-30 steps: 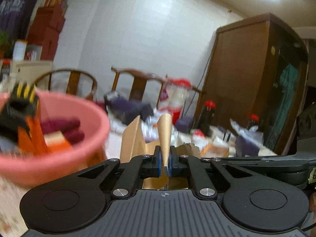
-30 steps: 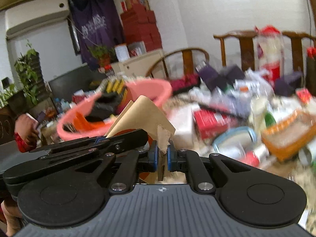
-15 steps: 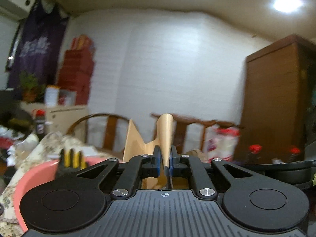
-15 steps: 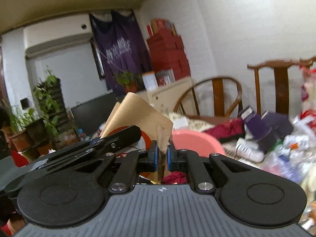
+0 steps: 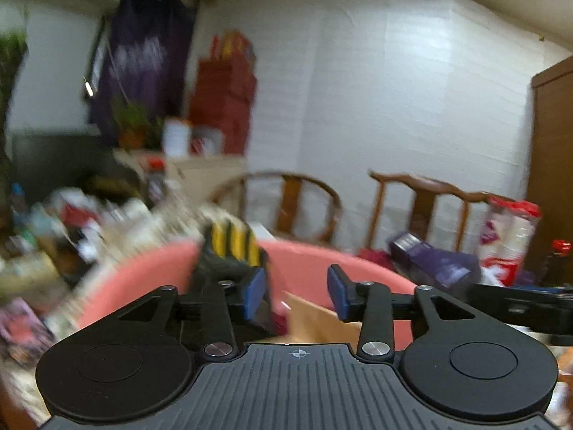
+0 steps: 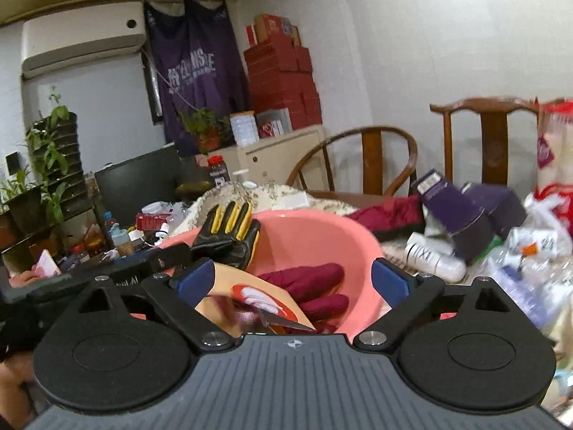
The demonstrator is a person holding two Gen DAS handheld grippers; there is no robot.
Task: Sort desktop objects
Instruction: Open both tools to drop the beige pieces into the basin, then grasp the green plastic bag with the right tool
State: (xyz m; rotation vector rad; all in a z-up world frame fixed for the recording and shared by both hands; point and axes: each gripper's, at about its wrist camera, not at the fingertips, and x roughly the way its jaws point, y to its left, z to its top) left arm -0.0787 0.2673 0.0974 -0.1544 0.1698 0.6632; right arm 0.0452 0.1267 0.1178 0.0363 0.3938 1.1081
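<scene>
A pink plastic basin [image 6: 322, 236] stands on the cluttered table, right in front of both grippers; it also shows in the left wrist view [image 5: 308, 261]. A brown paper bag [image 6: 250, 297] with a red and white logo lies loose in the basin, below the right gripper [image 6: 292, 281], which is open. The bag also shows under the open left gripper [image 5: 297, 292] as a brown sheet [image 5: 315, 319]. A black and yellow glove [image 6: 229, 231] hangs on the basin's left rim. A dark red glove [image 6: 315, 286] lies inside.
Purple boxes [image 6: 465, 208], a white bottle [image 6: 433, 259] and plastic-wrapped goods [image 6: 526, 261] crowd the table right of the basin. Two wooden chairs [image 6: 376, 157] stand behind. More clutter and potted plants [image 6: 43, 179] fill the left side.
Both grippers were shut on the brown paper bag; both have opened and the bag has dropped into the pink basin. Both views have tilted down toward the basin.
</scene>
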